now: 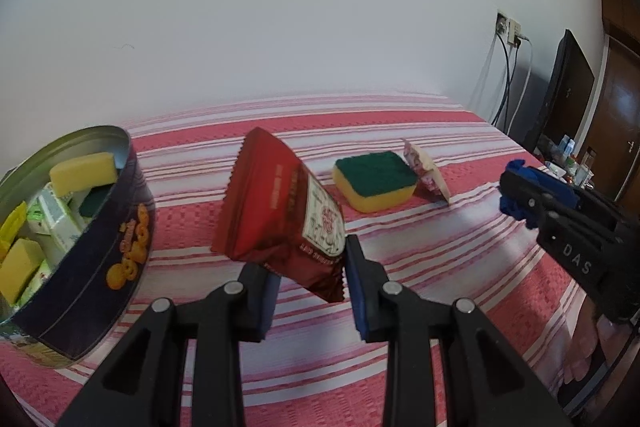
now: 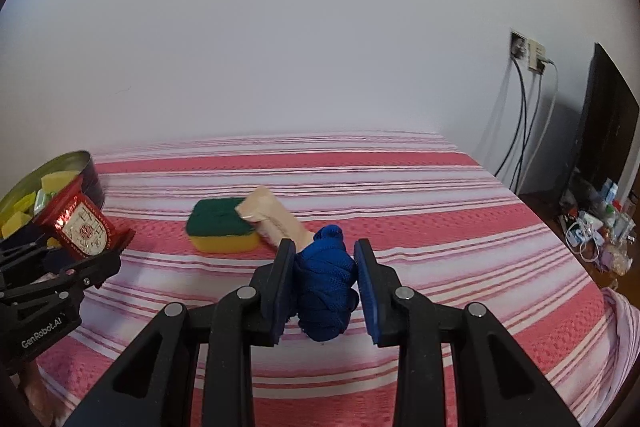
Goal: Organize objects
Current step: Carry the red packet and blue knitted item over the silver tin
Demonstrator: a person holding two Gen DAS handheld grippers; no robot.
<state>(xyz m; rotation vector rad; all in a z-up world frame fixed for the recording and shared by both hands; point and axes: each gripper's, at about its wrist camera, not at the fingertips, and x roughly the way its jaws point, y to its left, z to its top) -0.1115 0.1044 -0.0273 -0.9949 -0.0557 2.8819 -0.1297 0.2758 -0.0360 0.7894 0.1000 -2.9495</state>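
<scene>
My left gripper (image 1: 310, 277) is shut on a red snack packet (image 1: 280, 211) and holds it above the striped bedspread, just right of a round cookie tin (image 1: 100, 255). The tin holds yellow sponges and small green-and-white packets. My right gripper (image 2: 324, 283) is shut on a bundled blue cloth (image 2: 326, 283) above the bed. A yellow sponge with a green top (image 2: 222, 225) and a small pale packet (image 2: 272, 217) lie on the bed beyond it. In the right wrist view the left gripper with the red packet (image 2: 82, 227) shows at the left by the tin (image 2: 90, 171).
The bed with the red-and-white striped cover (image 1: 440, 259) stands against a white wall. At the right are a wall socket with hanging cables (image 2: 528, 99), a dark panel (image 2: 608, 123) and floor clutter (image 2: 596, 231).
</scene>
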